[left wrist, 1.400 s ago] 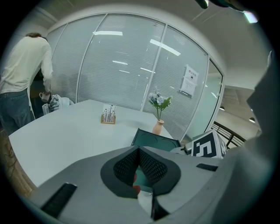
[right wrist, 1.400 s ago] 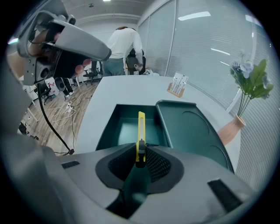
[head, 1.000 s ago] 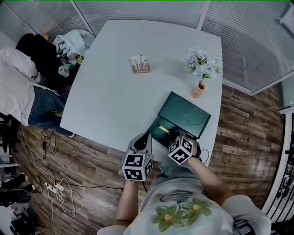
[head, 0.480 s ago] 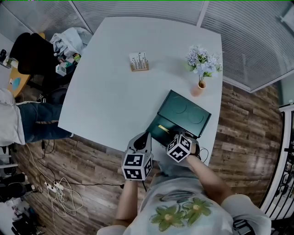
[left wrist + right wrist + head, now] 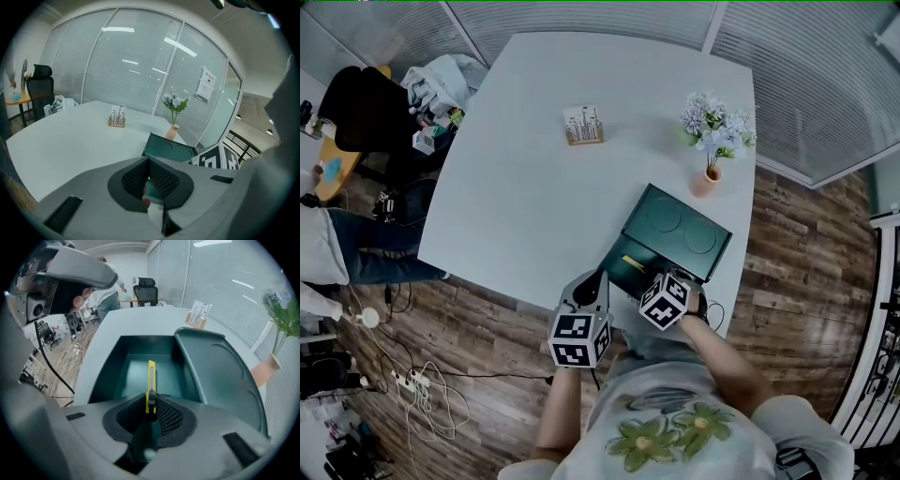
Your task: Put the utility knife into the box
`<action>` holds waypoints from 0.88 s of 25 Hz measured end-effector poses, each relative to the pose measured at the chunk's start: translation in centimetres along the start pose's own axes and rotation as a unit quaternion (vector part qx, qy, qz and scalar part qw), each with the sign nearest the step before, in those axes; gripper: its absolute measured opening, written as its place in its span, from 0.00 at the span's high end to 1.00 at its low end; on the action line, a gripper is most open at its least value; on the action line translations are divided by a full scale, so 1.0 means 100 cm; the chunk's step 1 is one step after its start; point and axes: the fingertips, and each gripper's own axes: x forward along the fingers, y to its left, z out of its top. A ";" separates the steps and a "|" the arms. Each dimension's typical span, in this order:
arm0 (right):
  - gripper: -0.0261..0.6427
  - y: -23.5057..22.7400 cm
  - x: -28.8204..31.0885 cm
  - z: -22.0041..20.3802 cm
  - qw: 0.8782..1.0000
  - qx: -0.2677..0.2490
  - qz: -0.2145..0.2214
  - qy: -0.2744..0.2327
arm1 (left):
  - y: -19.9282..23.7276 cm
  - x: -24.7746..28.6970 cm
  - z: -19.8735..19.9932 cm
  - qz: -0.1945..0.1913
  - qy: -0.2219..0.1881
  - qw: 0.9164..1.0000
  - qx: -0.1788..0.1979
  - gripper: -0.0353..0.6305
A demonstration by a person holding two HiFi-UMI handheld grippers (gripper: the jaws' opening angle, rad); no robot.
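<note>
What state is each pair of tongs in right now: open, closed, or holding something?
Left tongs: closed, empty.
Right tongs: closed on the knife, over the open box.

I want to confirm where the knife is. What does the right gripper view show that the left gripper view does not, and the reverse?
Only the right gripper view: the yellow utility knife, held by the right hand-held gripper over the open green box. Only the left gripper view: the left hand-held gripper, jaws together on nothing, and the right one's marker cube. Both: the box lid, white table, card stand and flower vase.
</note>
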 end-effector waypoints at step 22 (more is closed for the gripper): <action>0.83 0.001 -0.003 0.000 1.000 0.003 -0.002 -0.005 | 0.001 0.002 0.004 -0.001 -0.008 1.000 -0.005 0.95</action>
